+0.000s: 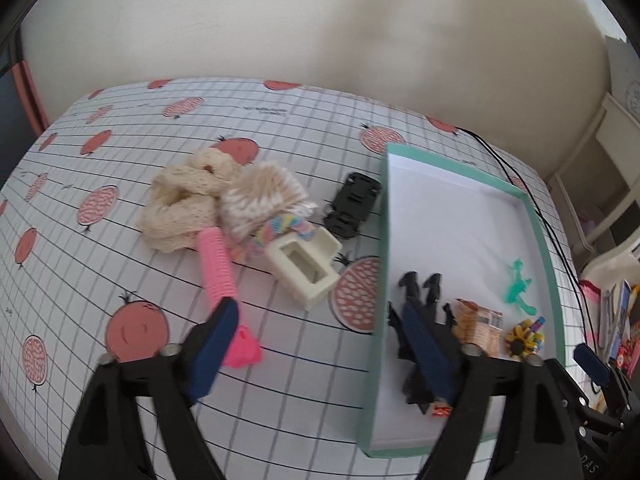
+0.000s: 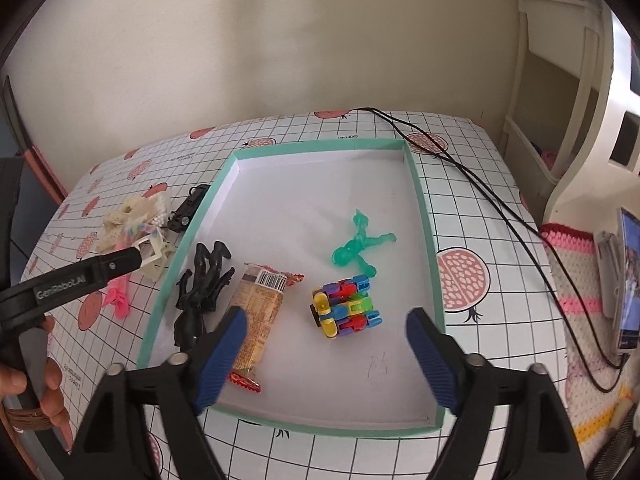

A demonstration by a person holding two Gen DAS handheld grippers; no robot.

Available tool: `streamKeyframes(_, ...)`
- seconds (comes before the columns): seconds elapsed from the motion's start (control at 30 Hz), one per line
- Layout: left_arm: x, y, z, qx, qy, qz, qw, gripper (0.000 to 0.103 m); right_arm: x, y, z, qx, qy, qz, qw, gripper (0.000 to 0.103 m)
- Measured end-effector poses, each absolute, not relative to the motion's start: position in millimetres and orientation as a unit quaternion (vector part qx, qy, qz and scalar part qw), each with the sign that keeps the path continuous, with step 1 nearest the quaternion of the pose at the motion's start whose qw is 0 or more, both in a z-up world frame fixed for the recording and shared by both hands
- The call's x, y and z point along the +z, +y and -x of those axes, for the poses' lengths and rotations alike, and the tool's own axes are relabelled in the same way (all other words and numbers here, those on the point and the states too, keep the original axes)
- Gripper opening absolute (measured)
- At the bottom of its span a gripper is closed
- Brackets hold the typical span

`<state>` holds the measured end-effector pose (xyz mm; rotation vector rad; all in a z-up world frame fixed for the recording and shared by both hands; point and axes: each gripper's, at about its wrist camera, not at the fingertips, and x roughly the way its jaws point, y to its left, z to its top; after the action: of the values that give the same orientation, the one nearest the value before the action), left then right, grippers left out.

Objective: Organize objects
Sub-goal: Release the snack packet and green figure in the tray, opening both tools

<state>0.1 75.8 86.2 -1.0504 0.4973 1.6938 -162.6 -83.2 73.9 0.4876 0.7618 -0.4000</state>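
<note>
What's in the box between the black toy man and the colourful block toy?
A snack packet lies between the black figure and the colourful block toy, clearest in the right wrist view.

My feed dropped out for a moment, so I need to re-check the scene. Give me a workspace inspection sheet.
Surface: table under a grid cloth printed with red fruit.
Job's things: green-rimmed tray holds a black figure, snack packet, green figure and multicoloured block toy.
Clutter: left of the tray, cream scrunchies, pink coil, cream hair clip, black toy car.
Grippers: left claw open, straddling the tray's left rim; right claw open over the tray, holding nothing.
Cables: black cable runs across the table right of the tray.
Surroundings: plain wall, white shelving at right.
</note>
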Motion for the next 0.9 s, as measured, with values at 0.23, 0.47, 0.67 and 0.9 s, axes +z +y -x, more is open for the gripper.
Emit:
streamKeyframes(0.23, 85, 75, 7, 0.732, 0.236, 0.402, 0.497, 0.091, 62, -74, 147, -0.160, 0.360, -0.228, 0.891, 0.098)
streamKeyframes(0.47, 90, 69, 17, 0.739, 0.203, 0.414, 0.491, 0.091, 63, -69, 149, -0.156, 0.347, -0.241, 0.893, 0.098)
streamKeyframes(0.67, 99, 61, 23, 0.745, 0.179, 0.419, 0.488, 0.091, 68, -61, 149, -0.154, 0.345, -0.231, 0.897, 0.098)
streamKeyframes(0.9, 100, 55, 39, 0.749, 0.158, 0.429, 0.480, 0.091, 72, -56, 148, -0.160, 0.345, -0.220, 0.898, 0.098)
